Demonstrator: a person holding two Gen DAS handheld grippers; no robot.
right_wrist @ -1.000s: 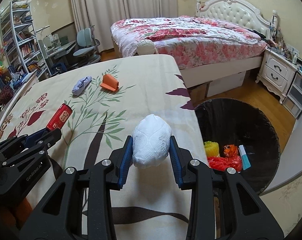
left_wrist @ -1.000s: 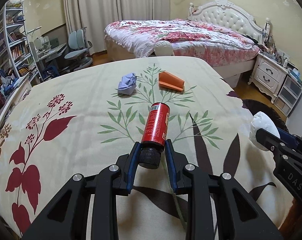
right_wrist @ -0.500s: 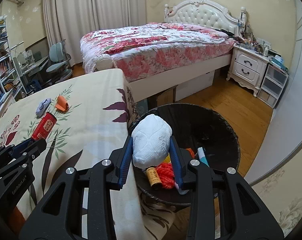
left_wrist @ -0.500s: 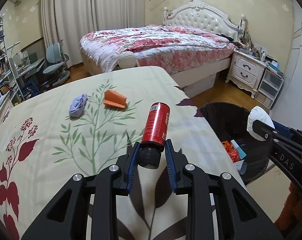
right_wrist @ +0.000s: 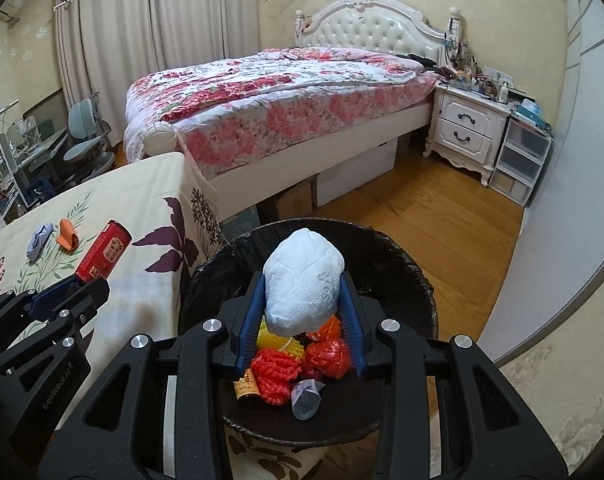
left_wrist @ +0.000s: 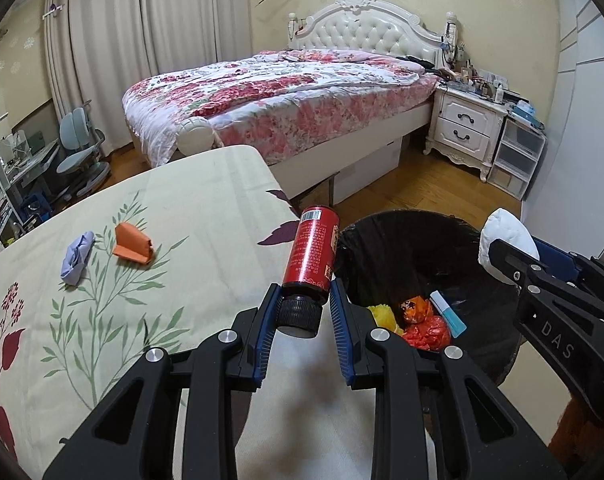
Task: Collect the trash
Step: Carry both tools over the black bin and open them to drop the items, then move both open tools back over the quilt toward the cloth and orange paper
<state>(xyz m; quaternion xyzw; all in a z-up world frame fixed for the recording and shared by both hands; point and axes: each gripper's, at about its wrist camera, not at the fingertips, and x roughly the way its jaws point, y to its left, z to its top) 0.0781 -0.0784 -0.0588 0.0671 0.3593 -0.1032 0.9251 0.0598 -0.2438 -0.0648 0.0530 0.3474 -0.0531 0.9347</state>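
Below my right hand-held gripper the bin mouth lies open (rubbish heaped low); tabletop edge flanks left.

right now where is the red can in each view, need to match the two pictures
Left wrist view: the red can is at centre, its black cap end clamped in the left gripper, body pointing away toward the bin.
Right wrist view: the red can is at the left edge, sticking up from the left gripper, over the table.
Shared landmark: the black trash bin, beside the table in both.
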